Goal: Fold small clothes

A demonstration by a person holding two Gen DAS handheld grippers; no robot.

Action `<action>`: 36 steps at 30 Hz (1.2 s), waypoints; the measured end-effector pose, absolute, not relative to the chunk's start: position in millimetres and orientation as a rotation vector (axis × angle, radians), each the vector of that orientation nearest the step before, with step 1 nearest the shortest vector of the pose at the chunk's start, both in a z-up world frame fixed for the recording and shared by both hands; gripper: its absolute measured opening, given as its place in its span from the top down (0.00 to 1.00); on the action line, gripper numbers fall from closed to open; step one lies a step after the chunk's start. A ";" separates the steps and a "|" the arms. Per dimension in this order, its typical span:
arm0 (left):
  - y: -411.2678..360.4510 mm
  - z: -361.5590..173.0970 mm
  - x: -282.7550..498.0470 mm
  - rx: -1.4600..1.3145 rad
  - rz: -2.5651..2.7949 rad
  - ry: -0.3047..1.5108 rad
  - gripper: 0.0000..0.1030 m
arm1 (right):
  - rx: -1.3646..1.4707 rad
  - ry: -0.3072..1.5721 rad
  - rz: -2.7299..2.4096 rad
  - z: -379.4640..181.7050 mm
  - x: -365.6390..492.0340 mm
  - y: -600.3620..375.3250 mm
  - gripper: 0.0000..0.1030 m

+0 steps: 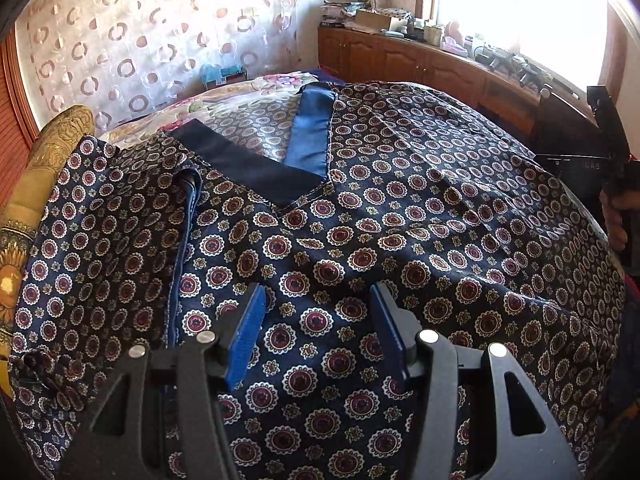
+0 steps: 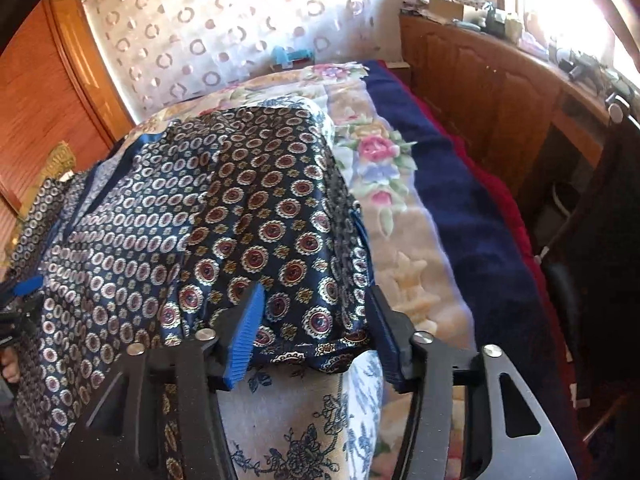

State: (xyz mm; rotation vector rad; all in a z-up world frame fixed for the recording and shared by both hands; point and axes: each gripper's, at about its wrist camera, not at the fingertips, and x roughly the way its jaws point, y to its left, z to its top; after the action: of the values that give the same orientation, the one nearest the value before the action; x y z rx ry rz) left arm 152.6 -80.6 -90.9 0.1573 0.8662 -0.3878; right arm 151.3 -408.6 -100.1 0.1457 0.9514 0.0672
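My left gripper (image 1: 316, 300) and right gripper (image 2: 316, 300) stand spread, unpinching; the slippery patterned shirt (image 1: 360, 220) may slide and bunch.

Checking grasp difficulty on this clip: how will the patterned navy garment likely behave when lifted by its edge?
The patterned garment will probably go floppy: it already drapes and creases over the bed. Its sheen suggests slippery cloth. It looks thin, so likely light.
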 end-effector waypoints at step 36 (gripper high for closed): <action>-80.8 -91.2 153.6 0.155 -0.394 0.868 0.44 | -0.148 0.793 0.364 -49.9 171.1 -245.9 0.96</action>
State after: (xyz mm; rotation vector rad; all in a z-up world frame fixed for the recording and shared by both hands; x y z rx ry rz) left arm 153.6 -80.8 -91.2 0.1547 0.8679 -0.3938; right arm 171.1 -245.9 -49.9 -0.1475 0.7935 0.3639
